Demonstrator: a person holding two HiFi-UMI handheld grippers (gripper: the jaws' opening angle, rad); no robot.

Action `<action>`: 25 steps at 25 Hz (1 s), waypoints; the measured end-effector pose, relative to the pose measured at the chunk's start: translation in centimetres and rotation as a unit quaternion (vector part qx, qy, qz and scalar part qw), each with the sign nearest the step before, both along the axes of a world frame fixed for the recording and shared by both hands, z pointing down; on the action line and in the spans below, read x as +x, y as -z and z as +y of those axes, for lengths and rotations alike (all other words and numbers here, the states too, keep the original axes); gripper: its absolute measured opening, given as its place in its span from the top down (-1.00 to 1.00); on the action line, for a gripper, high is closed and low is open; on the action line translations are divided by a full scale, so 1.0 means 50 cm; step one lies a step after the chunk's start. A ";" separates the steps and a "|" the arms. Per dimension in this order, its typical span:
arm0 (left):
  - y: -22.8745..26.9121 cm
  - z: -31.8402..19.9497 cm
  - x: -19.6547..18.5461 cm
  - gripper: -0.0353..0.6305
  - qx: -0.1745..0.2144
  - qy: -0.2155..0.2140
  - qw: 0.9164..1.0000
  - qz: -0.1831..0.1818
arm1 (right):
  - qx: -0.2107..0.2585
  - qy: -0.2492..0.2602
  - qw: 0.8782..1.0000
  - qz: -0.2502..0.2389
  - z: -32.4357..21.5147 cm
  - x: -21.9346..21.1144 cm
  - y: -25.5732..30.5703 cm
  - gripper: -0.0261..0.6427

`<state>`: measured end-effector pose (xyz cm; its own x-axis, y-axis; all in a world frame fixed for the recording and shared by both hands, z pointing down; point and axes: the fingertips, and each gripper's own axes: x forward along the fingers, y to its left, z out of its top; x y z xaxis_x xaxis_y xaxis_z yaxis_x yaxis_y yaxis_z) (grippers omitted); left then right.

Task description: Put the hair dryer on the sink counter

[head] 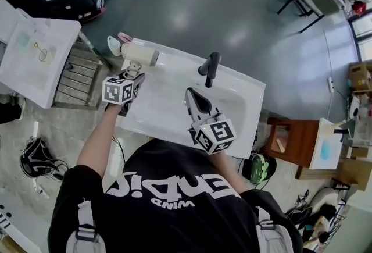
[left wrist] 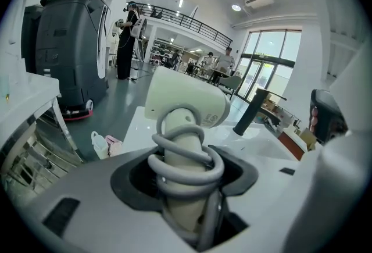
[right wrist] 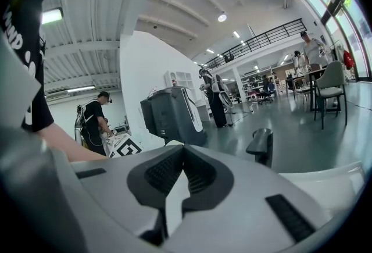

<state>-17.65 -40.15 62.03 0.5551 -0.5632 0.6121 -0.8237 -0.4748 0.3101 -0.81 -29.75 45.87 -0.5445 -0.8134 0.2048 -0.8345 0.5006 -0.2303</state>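
Cream-white hair dryer (left wrist: 185,105): short fat barrel on a round handle, w/ grey cord (left wrist: 187,160) coiled tight round the handle. Handle sits clamped betw. the jaws of L gripper (left wrist: 189,188). Barrel's on top, approx. level. It's over the back-left corner of the white, glossy, rectangular sink counter (head: 247,98). Can't tell if the dryer touches the countertop.

The cream plastic hair dryer (head: 141,54) is at the 10 o'clock corner of the white sink surface (head: 244,95), its handle in the left hand-held gripper (head: 133,73). The black faucet (head: 208,68) stands at 12 o'clock, with the right hand-held gripper (head: 195,98) before it. A metal rack (head: 75,80) lies at 9 o'clock and a brown wooden cabinet (head: 290,141) at 3.
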 end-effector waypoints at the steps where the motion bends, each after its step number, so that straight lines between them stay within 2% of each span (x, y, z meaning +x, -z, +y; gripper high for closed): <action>1: -0.005 -0.004 0.001 0.12 -0.002 -0.002 1.000 -0.003 | -0.001 -0.001 1.000 0.000 0.000 0.001 -0.001 0.88; 8: -0.035 -0.028 -0.002 0.12 -0.020 -0.007 1.000 -0.023 | -0.004 0.000 1.000 -0.001 -0.003 -0.002 -0.002 0.88; 15: -0.062 -0.043 0.000 0.12 -0.037 -0.011 0.999 -0.025 | -0.007 0.000 1.000 0.001 -0.005 -0.002 -0.006 0.88; 25: -0.071 -0.063 -0.003 0.12 -0.047 -0.015 0.997 -0.058 | -0.011 0.005 1.000 0.001 -0.004 -0.006 -0.012 0.88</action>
